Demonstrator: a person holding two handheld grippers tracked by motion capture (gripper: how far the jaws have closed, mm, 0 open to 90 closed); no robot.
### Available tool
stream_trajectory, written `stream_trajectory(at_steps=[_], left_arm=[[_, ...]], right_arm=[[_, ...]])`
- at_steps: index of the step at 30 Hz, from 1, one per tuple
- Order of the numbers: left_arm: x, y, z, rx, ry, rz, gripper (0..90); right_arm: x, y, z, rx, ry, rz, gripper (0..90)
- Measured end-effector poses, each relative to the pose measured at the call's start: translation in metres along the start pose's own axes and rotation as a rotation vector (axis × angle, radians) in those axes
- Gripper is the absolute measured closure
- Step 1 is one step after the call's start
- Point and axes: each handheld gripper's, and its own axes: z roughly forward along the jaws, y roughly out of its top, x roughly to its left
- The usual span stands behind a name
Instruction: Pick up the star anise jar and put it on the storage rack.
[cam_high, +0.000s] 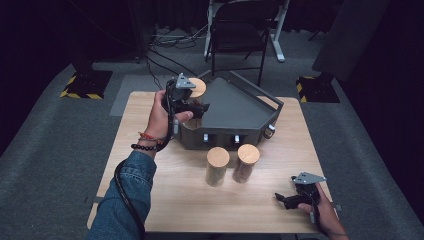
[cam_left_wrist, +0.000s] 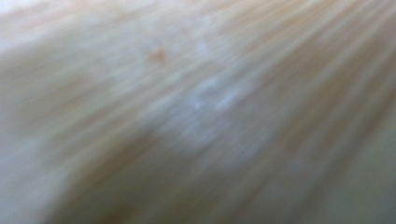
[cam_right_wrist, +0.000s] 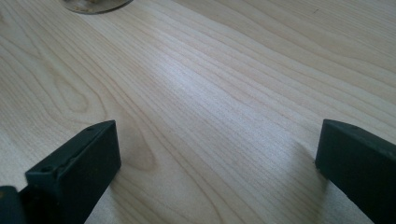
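Wooden table (cam_high: 150, 200), bearing grey tray (cam_high: 235, 107) at far centre; tray floor bare. Wooden cylinder (cam_high: 197, 88) at tray's far-left corner, apparently held in left gripper (cam_high: 192, 105); jaw state not discernible, close view blurred wood. Likely stiff, light, smooth: grip across the side. Two wooden cylinders (cam_high: 218, 166) upright before tray. Right gripper (cam_right_wrist: 215, 154) jaws apart above table.
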Motion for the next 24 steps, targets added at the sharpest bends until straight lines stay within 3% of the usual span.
stream_trajectory(at_steps=[9, 15, 24], left_arm=[[0.007, 0.015, 0.022, 0.017, 0.015, -0.047, 24.8], [0.018, 0.016, 0.034, 0.034, 0.025, -0.09, 24.8], [0.02, 0.019, 0.039, 0.053, 0.04, -0.081, 24.8]], right_arm=[[0.0, 0.0, 0.0, 0.0, 0.002, -0.003, 0.0], [0.0, 0.0, 0.0, 0.001, 0.002, -0.001, 0.0], [0.0, 0.0, 0.0, 0.001, 0.003, -0.001, 0.0]])
